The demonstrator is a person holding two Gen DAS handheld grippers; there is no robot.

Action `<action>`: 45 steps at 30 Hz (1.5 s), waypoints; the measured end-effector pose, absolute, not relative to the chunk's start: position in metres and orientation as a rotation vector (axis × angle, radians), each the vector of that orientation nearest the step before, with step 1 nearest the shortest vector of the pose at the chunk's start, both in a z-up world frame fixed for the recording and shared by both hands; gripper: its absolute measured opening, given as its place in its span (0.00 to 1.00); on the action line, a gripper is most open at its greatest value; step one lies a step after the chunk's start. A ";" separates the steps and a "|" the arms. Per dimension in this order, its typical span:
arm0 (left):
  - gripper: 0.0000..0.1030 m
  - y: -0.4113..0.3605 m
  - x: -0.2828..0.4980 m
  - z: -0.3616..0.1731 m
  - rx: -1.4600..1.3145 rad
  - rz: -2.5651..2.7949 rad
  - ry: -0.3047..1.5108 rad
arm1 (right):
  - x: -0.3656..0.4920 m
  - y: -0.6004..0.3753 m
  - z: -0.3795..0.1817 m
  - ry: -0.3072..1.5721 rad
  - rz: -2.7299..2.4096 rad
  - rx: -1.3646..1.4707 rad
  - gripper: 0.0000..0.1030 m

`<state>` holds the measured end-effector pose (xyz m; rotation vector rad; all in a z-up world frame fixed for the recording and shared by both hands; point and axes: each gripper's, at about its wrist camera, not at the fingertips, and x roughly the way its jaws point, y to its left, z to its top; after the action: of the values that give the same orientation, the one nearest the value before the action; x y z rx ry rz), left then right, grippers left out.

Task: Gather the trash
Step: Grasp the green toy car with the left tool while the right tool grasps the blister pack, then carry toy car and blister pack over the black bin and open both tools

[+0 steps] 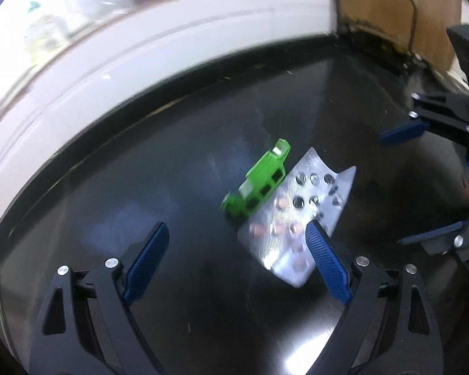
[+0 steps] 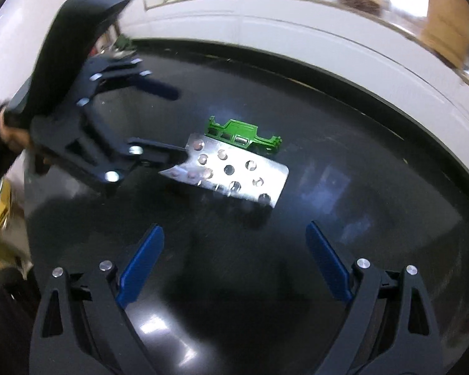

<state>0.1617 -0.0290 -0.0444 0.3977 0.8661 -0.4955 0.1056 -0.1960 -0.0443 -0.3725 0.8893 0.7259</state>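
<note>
Silver foil marks the trash here: a crinkled, partly emptied silver blister pack of pills (image 1: 300, 215) lies flat near the middle of the glossy black worktop (image 1: 172, 168), with a small bright-green moulded plastic clip (image 1: 259, 184) touching its far long edge. Lying flat like that, the pack offers only its thin edges for a pinch, which is probably why both tools come at it low and from opposite ends.

The left gripper (image 1: 236, 247) has its blue ribbed fingers (image 1: 323, 259) spread wide, and one of them overlaps the near corner of the pack. From the right wrist view that same finger seems to meet the pack's end, though whether it touches or merely hovers over the foil is unclear. The right gripper (image 2: 234, 247) also has its fingers spread apart and holds nothing; the pack sits ahead of it, beyond the fingertips.

Behind the worktop runs a white ledge (image 2: 297, 31), and blurred clutter sits beyond it.
</note>
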 end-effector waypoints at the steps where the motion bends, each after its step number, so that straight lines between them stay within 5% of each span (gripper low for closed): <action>1: 0.84 -0.032 0.169 -0.046 0.409 -0.517 0.867 | 0.111 -0.192 -0.047 0.885 0.746 -0.392 0.86; 7: 0.83 -0.052 0.208 -0.057 0.489 -0.637 0.869 | 0.131 -0.173 -0.058 0.869 0.835 -0.490 0.79; 12: 0.66 -0.062 0.230 -0.068 0.484 -0.722 0.894 | 0.138 -0.162 -0.064 0.850 0.885 -0.537 0.63; 15: 0.45 -0.056 0.237 -0.070 0.437 -0.763 0.917 | 0.140 -0.160 -0.064 0.858 0.905 -0.531 0.38; 16: 0.35 -0.055 0.237 -0.069 0.433 -0.763 0.915 | 0.139 -0.159 -0.063 0.866 0.911 -0.532 0.23; 18: 0.33 -0.051 0.236 -0.069 0.437 -0.761 0.917 | 0.132 -0.157 -0.063 0.855 0.918 -0.565 0.23; 22: 0.30 -0.044 0.230 -0.063 0.405 -0.734 0.903 | 0.120 -0.151 -0.060 0.856 0.924 -0.546 0.05; 34: 0.23 0.025 0.131 -0.009 0.178 -0.222 0.895 | 0.055 -0.174 -0.028 0.891 0.656 -0.372 0.05; 45: 0.23 0.024 0.031 -0.028 0.063 -0.074 0.897 | 0.010 -0.182 -0.018 0.899 0.498 -0.172 0.05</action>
<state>0.0309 0.0244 -0.0276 0.0633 0.8966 -0.0737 0.0103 -0.1823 -0.0177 -0.1719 0.8995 0.4979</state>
